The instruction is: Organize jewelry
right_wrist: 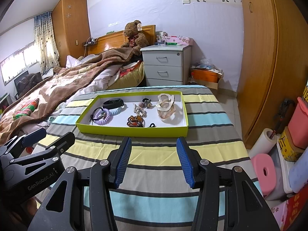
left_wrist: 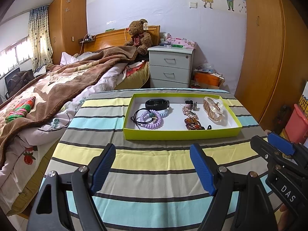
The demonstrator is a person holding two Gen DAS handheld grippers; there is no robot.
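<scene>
Jewelry lies sorted inside a shallow green tray point(left_wrist: 181, 134) with a white floor, set on the striped tablecloth point(left_wrist: 134, 159) toward the table's far edge. At the tray's left end sit one black wristband point(left_wrist: 156, 104), one black elastic loop point(left_wrist: 138, 115), one purple coil hair tie point(left_wrist: 152, 119) and one pale blue coil tie point(right_wrist: 115, 112) partly under it. In the middle lie one beaded amber bracelet cluster point(right_wrist: 135, 121), one pale ornate clip point(right_wrist: 139, 110), a small dark hair tie near the front wall and, at the back, small bobble pieces I cannot count exactly. At the right end rests one large translucent claw clip point(left_wrist: 213, 107).

Left gripper point(left_wrist: 154, 165) hovers over bare cloth short of the tray, jaws wide apart, nothing between them. Right gripper point(right_wrist: 154, 159) hangs beside it, jaws partly open, also empty. Both are well apart from the tray.

Judgement: sorting appears largely done or not yet begun; I cannot tell which. Any pick should approach from above, clear the front wall, and single out one piece without snagging neighbours, particularly among the overlapping coils.
</scene>
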